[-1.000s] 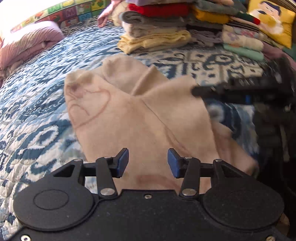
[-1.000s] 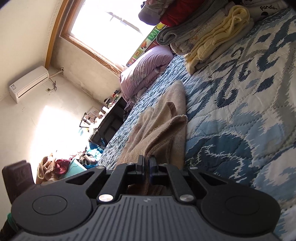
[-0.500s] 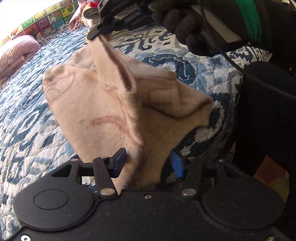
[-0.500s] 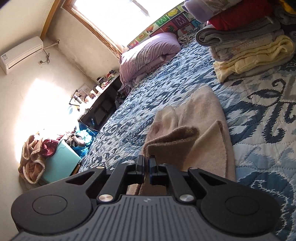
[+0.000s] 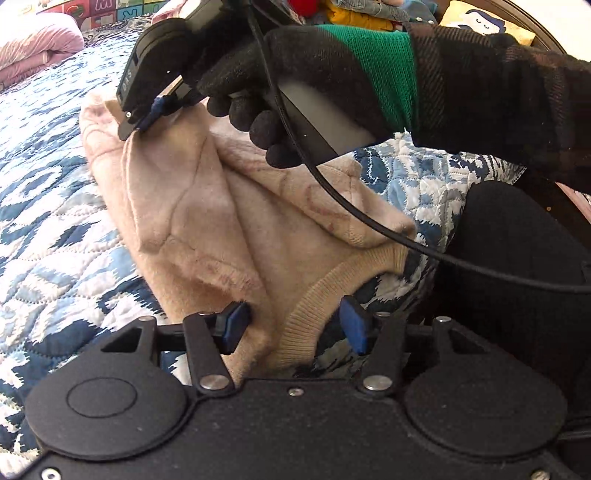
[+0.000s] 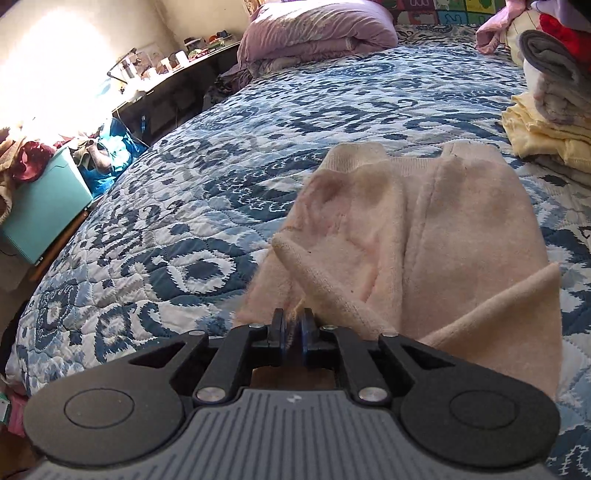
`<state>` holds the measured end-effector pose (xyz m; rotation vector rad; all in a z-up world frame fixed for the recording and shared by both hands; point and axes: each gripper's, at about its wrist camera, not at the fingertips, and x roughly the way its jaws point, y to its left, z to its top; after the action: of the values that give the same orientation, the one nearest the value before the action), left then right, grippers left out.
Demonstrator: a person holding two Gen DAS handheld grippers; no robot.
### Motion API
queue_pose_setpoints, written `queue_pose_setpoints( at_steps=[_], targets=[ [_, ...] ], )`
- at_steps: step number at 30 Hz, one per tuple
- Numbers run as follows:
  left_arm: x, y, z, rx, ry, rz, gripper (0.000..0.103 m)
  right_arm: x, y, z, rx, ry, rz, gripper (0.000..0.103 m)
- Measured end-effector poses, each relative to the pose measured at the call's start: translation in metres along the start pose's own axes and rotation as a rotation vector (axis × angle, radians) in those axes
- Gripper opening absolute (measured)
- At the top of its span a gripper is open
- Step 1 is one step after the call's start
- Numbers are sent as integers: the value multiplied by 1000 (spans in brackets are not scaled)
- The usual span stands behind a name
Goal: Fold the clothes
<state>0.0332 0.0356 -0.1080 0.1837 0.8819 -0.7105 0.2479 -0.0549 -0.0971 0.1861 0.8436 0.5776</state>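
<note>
A beige knit sweater (image 5: pixel 207 206) lies partly folded on the blue-and-white quilted bedspread (image 5: pixel 48 206). My left gripper (image 5: pixel 293 325) stands open low over the near side, with the ribbed hem bunched between its blue pads (image 5: pixel 236 325). My right gripper (image 5: pixel 142 123), held by a black-gloved hand (image 5: pixel 295 74), is over the sweater's far left part. In the right wrist view its jaws (image 6: pixel 293 326) are opening, with a thin edge of the sweater (image 6: pixel 443 221) still pinched between the pads and a fold rising up to them.
A stack of folded clothes (image 6: pixel 554 122) sits on the bed to the right, and a pink duvet (image 6: pixel 317 33) at the far end. A teal box (image 6: pixel 40 214) and a cluttered desk (image 6: pixel 166 74) stand beside the bed. A black cable (image 5: pixel 369 218) hangs over the sweater, beside the person's dark leg (image 5: pixel 517 258).
The right gripper has lifted a sweater edge and carried it across the garment toward the far left, and its pads have parted slightly. The left gripper has sunk onto the hem.
</note>
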Motion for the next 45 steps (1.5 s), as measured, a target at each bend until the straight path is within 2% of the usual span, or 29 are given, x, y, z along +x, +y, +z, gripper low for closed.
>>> queue_pose_setpoints(
  at_steps=[2,5,7,12,17,19,22,24,26,31,34,37,41,45],
  targets=[
    [1,-5,1,29,5,-5,52,-15,-4,-2,31,-53,52,32],
    [4,-11,2,77,21,-1,56,-47,-6,-5,12,-142,79,36],
    [6,-12,2,89,36,14,56,-65,-2,-14,-30,-157,102,36],
    [3,-10,2,69,45,49,58,-83,11,-49,-192,-122,97,36],
    [-37,-5,0,48,-1,91,58,-85,15,-81,-274,-78,75,36],
    [-53,4,-1,29,-13,131,58,-85,16,-85,-321,-78,64,36],
    [-74,22,-1,-9,-31,205,58,-84,21,-90,-396,-41,103,37],
    [-79,39,1,-47,-41,245,58,-86,34,-102,-521,-10,97,37],
    [-80,56,3,-90,-50,270,58,-93,47,-117,-625,-25,83,37],
    [-66,93,14,-182,-69,247,58,-96,60,-155,-828,-9,17,37],
    [-56,109,34,-174,-116,211,58,-109,58,-152,-808,-21,33,37],
    [-40,123,62,-136,-179,200,58,-116,57,-148,-751,-73,66,37],
    [-4,159,95,-136,-202,180,58,-116,55,-144,-657,-142,122,37],
    [35,197,110,-197,-208,74,58,-102,54,-158,-623,-88,160,38]
  ],
)
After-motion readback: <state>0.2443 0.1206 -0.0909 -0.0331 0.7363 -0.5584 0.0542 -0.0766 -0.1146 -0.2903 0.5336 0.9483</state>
